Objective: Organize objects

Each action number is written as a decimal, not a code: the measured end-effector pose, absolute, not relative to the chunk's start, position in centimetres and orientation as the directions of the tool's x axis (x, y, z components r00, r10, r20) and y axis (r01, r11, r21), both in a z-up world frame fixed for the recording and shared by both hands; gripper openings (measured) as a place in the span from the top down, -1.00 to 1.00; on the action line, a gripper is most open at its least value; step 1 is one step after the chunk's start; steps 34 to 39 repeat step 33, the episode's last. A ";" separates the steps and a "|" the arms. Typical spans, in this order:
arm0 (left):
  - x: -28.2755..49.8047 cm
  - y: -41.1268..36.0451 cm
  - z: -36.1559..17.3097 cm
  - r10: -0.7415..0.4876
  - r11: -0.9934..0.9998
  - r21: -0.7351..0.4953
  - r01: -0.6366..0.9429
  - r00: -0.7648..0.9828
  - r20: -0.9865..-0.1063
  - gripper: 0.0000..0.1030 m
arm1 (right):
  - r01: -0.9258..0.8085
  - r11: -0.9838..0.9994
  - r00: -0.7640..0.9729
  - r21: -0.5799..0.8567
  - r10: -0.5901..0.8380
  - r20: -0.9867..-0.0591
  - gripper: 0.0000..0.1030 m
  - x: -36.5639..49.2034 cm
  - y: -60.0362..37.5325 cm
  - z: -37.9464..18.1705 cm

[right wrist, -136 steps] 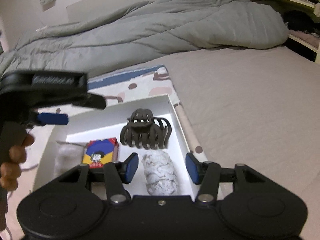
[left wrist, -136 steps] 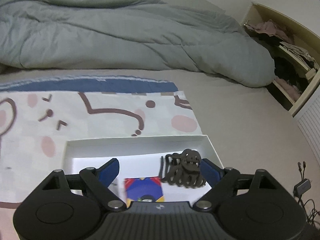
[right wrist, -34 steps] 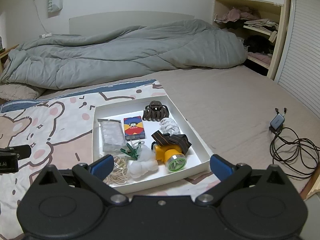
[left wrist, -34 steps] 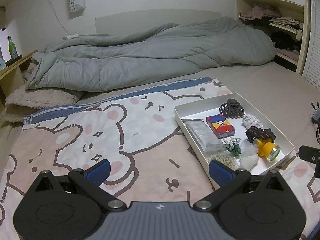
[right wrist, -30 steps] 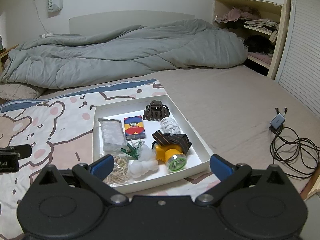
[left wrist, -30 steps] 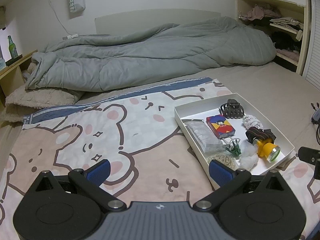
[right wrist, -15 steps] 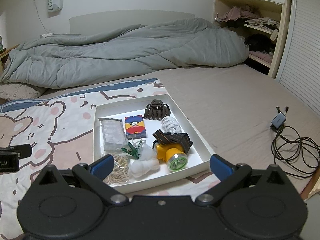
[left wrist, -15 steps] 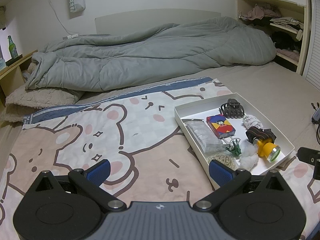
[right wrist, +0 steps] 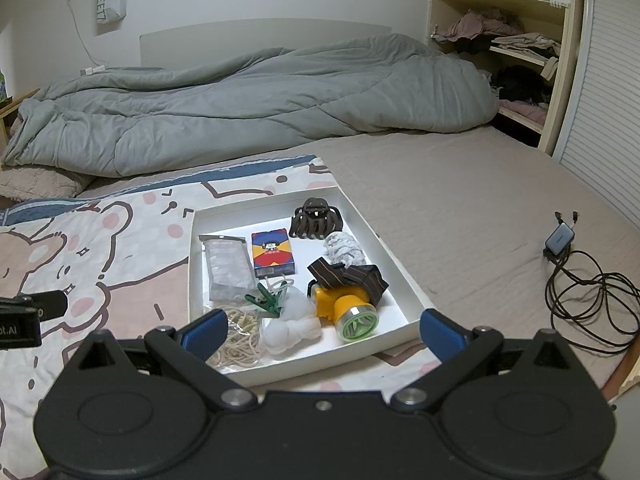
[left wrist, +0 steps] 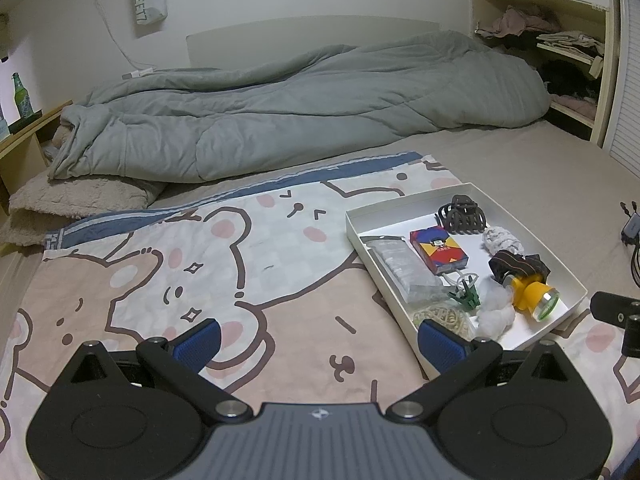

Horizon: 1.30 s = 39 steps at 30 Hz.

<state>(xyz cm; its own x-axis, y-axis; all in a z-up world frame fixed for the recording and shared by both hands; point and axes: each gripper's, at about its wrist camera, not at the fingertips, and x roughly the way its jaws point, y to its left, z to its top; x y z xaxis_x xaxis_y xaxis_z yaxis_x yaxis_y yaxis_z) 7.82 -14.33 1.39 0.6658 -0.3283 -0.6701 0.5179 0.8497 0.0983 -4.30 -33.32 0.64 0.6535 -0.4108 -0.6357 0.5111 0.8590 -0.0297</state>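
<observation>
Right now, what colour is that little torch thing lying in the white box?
The headlamp is yellow with a green lens and a brown-and-orange striped strap; clearest in the right wrist view.

We see both views dim and soft, under even indoor light with a greenish-grey cast. Fisheye distortion bends the walls and leaves black corners. The white tray (right wrist: 404, 276) is the brightest area; around it shadows are faint, and nothing is motion-blurred.
</observation>
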 end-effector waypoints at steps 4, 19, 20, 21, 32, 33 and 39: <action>7.8 -14.3 1.4 -0.329 0.850 0.097 0.518 0.665 -0.670 -1.00 | 0.511 0.859 0.654 -0.026 -0.408 -0.637 -1.00 -4.3 -32.9 0.5; 7.8 -14.4 1.4 -0.327 0.851 0.097 0.516 0.665 -0.671 -1.00 | 0.508 0.861 0.654 -0.025 -0.405 -0.639 -1.00 -4.4 -33.1 0.5; 7.8 -14.4 1.4 -0.327 0.851 0.097 0.516 0.665 -0.671 -1.00 | 0.508 0.861 0.654 -0.025 -0.405 -0.639 -1.00 -4.4 -33.0 0.5; 7.8 -14.4 1.4 -0.327 0.851 0.097 0.517 0.665 -0.671 -1.00 | 0.508 0.861 0.655 -0.025 -0.405 -0.639 -1.00 -4.4 -33.1 0.5; 7.5 -14.8 1.5 -0.332 0.848 0.099 0.521 0.668 -0.666 -1.00 | 0.508 0.861 0.654 -0.025 -0.405 -0.639 -1.00 -4.4 -32.9 0.5; 7.6 -14.8 1.5 -0.334 0.847 0.098 0.523 0.666 -0.667 -1.00 | 0.508 0.861 0.654 -0.025 -0.405 -0.639 -1.00 -4.4 -33.1 0.5; 7.6 -14.8 1.5 -0.334 0.847 0.098 0.523 0.666 -0.667 -1.00 | 0.508 0.861 0.654 -0.025 -0.405 -0.639 -1.00 -4.4 -33.1 0.5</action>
